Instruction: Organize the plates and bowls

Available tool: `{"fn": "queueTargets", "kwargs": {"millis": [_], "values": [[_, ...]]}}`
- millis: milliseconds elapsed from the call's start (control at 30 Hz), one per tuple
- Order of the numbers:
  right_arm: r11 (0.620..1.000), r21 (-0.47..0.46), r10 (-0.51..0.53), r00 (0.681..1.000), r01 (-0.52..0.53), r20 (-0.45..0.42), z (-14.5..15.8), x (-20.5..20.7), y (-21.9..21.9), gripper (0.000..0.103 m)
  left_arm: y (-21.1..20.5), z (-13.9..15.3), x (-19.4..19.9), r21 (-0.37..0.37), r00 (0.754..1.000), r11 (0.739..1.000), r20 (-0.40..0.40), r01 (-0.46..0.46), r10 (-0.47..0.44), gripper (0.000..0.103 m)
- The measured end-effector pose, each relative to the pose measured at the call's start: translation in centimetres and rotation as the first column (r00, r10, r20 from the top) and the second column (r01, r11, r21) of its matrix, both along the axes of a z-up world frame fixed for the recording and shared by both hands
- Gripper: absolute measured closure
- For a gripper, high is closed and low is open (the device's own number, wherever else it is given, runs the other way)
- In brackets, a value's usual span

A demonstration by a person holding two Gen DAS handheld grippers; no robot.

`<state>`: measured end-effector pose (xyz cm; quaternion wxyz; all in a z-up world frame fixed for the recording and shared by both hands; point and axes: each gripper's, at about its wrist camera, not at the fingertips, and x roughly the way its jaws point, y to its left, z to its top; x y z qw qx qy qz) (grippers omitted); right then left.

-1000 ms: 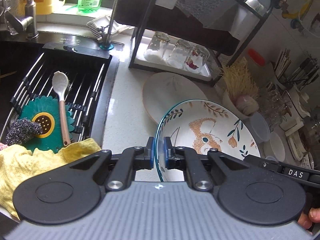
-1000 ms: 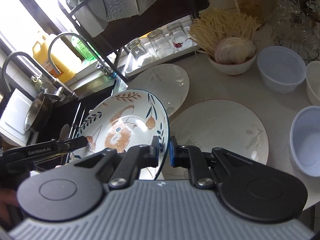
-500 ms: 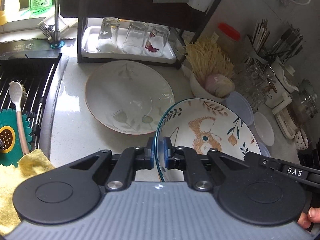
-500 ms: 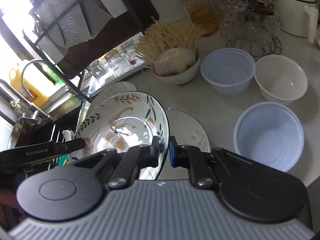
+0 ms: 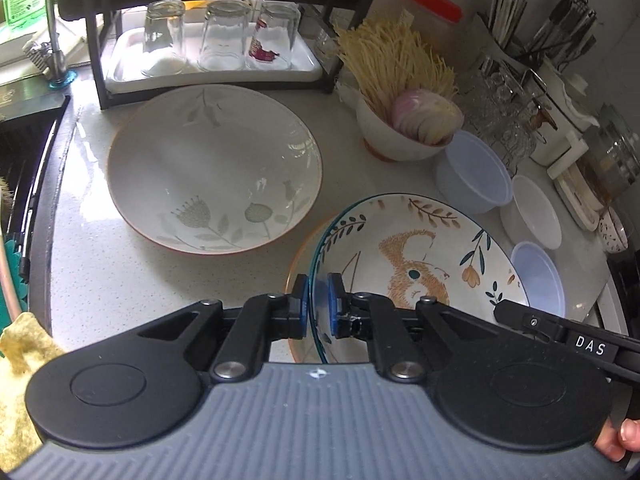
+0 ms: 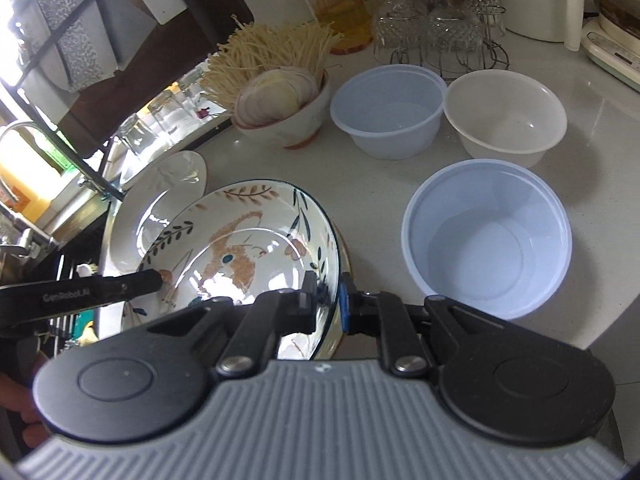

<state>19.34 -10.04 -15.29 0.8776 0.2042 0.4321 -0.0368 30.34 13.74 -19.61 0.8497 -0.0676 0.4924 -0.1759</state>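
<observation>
A painted bowl with a squirrel and a dark rim [image 5: 416, 256] [image 6: 240, 256] is held by both grippers. My left gripper [image 5: 318, 312] is shut on its left rim. My right gripper [image 6: 329, 304] is shut on its right rim. The bowl hangs low over a cream plate with a brown rim [image 5: 298, 276], mostly hidden under it. A second cream plate with leaf prints [image 5: 212, 168] [image 6: 160, 184] lies on the counter to the left. Three plastic bowls stand to the right: light blue [image 6: 486, 236], light blue [image 6: 388, 108] and white [image 6: 506, 116].
A ceramic bowl of noodles and sliced onion [image 5: 404, 120] stands behind. A dark rack with three upturned glasses [image 5: 216, 36] is at the back. The sink with a drying rack [image 5: 24, 168] is at the left. Glass cups on a wire stand [image 6: 436, 28] and appliances are at the right.
Both grippers carried the painted bowl rightward from the sink side and lowered it over the nearer cream plate. The plastic bowls now appear closer in the right wrist view.
</observation>
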Motion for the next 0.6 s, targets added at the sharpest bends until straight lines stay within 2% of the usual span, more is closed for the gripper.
{"fn": "queueTargets", "kwargs": {"millis": [133, 233, 367, 533, 600], "values": [[0.999, -0.03, -0.019, 1.0, 0.019, -0.01, -0.2, 0.1, 0.0, 0.089, -0.4, -0.7, 0.3, -0.008, 0.999, 1.0, -0.028, 0.016, -0.016, 0.091], [0.997, -0.071, -0.031, 0.999, 0.029, -0.021, 0.0, 0.0, 0.1, 0.089, -0.6, -1.5, 0.6, -0.04, 0.997, 0.999, -0.08, 0.01, -0.013, 0.091], [0.995, -0.091, -0.049, 0.998, 0.046, -0.034, -0.2, -0.3, -0.2, 0.089, -1.3, -2.0, 0.7, -0.035, 0.995, 0.999, -0.092, 0.027, -0.03, 0.091], [0.993, -0.114, -0.043, 0.999, 0.039, -0.031, -0.3, -0.2, 0.1, 0.089, -1.7, -2.4, 1.2, -0.001, 0.994, 0.999, -0.101, 0.053, -0.053, 0.09], [0.991, -0.128, -0.038, 0.999, 0.035, -0.026, -0.3, -0.1, 0.4, 0.09, -2.2, -2.5, 1.3, 0.042, 0.993, 0.996, -0.094, 0.077, -0.073, 0.089]]}}
